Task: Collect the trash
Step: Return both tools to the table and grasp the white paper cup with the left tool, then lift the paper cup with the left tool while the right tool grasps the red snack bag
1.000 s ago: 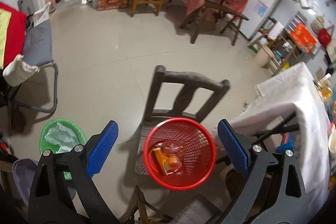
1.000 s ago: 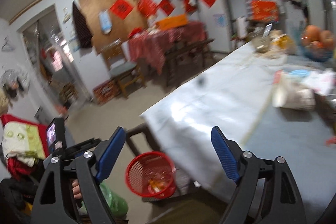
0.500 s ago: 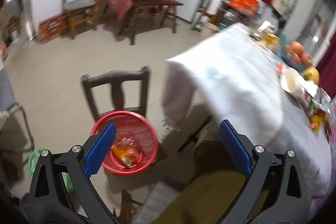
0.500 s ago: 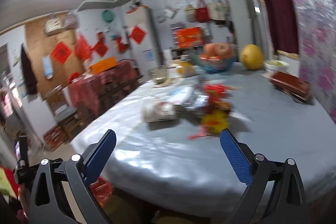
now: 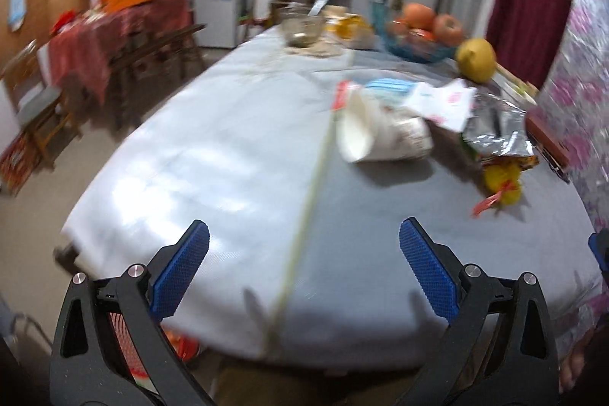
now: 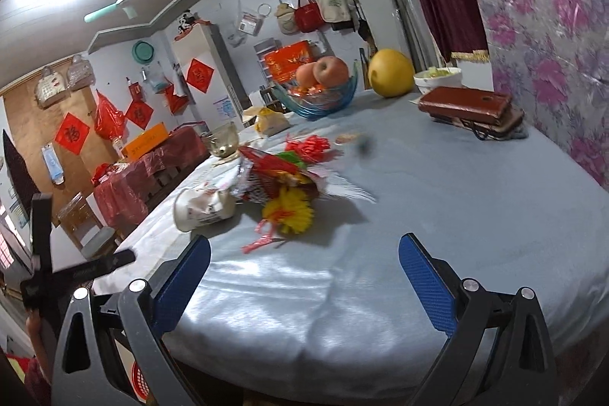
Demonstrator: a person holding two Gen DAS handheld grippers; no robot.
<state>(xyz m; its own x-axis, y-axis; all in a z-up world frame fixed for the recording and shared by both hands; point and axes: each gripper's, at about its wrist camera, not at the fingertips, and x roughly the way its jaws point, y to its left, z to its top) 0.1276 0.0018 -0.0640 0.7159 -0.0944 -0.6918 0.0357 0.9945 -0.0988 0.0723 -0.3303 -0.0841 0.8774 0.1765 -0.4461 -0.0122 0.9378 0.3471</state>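
1. Both wrist views have swung up from the floor and chair of a second ago onto the table (image 5: 236,155), whose pale grey cloth now fills the space ahead of each pair of jaws.
2. From the left gripper (image 5: 303,261), the red basket (image 5: 125,345) that sat centred between the jaws a second ago now peeks out only low behind the left finger, under the table edge.
3. That gripper's jaws are spread wide with nothing between the blue pads (image 5: 182,267).
4. On the right gripper (image 6: 303,263) the jaws are likewise spread wide and empty, hovering over the near edge of the cloth.
5. Ahead of the right jaws and slightly left lies the trash pile: a tipped paper cup (image 6: 201,208), a crumpled snack wrapper (image 6: 274,177) touching it, and a yellow flower decoration (image 6: 287,212) just in front of the wrapper.
6. Seen from the left gripper, the same cup (image 5: 380,136) lies on its side ahead and right of the jaws, beside the foil wrapper (image 5: 495,136) and the yellow decoration (image 5: 502,183).
7. Farther beyond the pile stand a blue fruit bowl (image 6: 319,97), a pomelo (image 6: 390,73) and a brown wallet (image 6: 464,101) off to the right.
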